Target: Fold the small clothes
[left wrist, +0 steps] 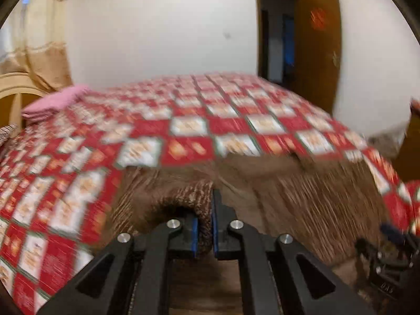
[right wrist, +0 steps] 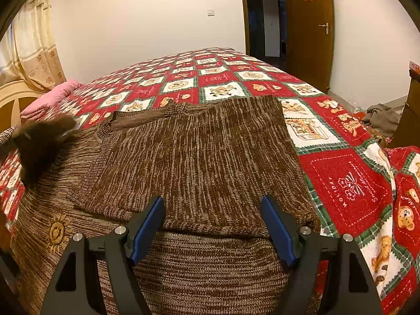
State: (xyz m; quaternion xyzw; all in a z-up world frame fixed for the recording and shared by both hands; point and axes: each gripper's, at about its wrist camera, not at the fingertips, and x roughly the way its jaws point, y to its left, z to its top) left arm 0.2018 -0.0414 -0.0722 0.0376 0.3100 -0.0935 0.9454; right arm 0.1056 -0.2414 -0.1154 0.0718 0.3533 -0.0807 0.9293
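Bed (right wrist: 349, 183), checked quilt: brown sweater (right wrist: 199, 152) spread flat across near edge, body partly doubled over, fold line near hem. Left sleeve side off flat, blurred. Folding begun, not finished; sleeves and final fold likely left. Left gripper (left wrist: 204, 225) clenched on bunched sweater knit. Right gripper (right wrist: 211, 231) released, hovering over hem, nothing between pads.

Bed (right wrist: 349, 183) covered by a red, white and green checked quilt with bear motifs. Brown knitted sweater (right wrist: 199, 152) lies spread on the near portion, partly folded over itself. Folded pink cloth (right wrist: 52, 97) rests at the far left, near the headboard (right wrist: 13, 97).
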